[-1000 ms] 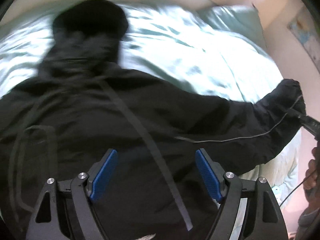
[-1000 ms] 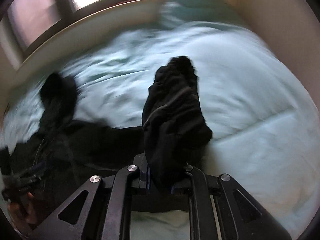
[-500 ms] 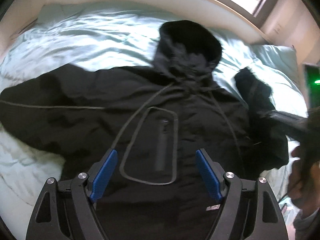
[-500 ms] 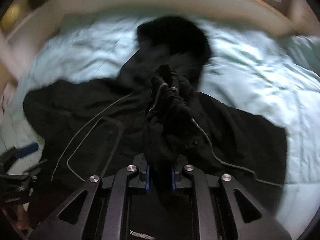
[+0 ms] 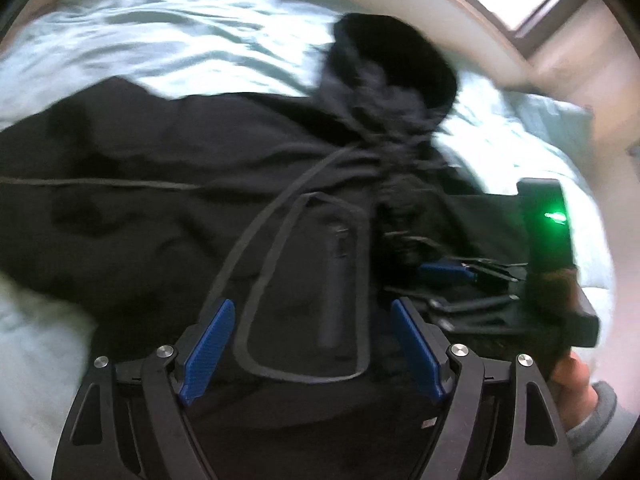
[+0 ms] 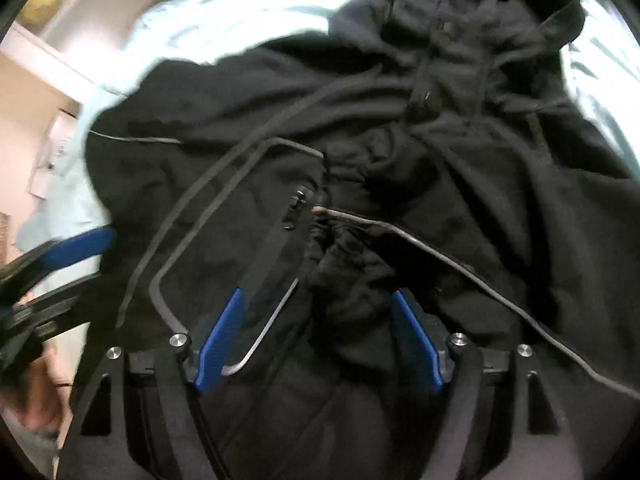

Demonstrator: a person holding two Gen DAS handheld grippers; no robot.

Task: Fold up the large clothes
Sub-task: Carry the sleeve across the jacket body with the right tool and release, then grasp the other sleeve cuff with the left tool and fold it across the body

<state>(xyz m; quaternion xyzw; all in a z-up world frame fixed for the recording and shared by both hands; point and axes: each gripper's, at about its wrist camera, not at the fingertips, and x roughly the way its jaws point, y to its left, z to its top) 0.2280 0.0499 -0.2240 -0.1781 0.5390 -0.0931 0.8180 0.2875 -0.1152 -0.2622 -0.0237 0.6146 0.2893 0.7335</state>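
Note:
A large black hooded jacket [image 5: 168, 184] lies spread on a pale green bed, its hood [image 5: 396, 60] pointing toward the headboard. It also fills the right wrist view [image 6: 460, 184]. Its right sleeve [image 6: 352, 276] lies folded across the chest, next to the zipped chest pocket [image 5: 336, 280]. My left gripper [image 5: 312, 344] is open and empty, low over the chest pocket. My right gripper [image 6: 318, 336] is open, its blue pads either side of the folded sleeve's cuff. The right gripper also shows in the left wrist view [image 5: 460, 276], and the left gripper in the right wrist view [image 6: 76, 252].
The pale green duvet [image 5: 168, 48] surrounds the jacket. A pillow [image 5: 552, 120] lies at the far right by the curved headboard [image 5: 460, 12] and a window. A cream wall and shelf [image 6: 48, 64] stand to the left in the right wrist view.
My right gripper carried the sleeve across onto the jacket's chest and has opened, letting the sleeve go. My left gripper stayed open and swung to face the chest pocket.

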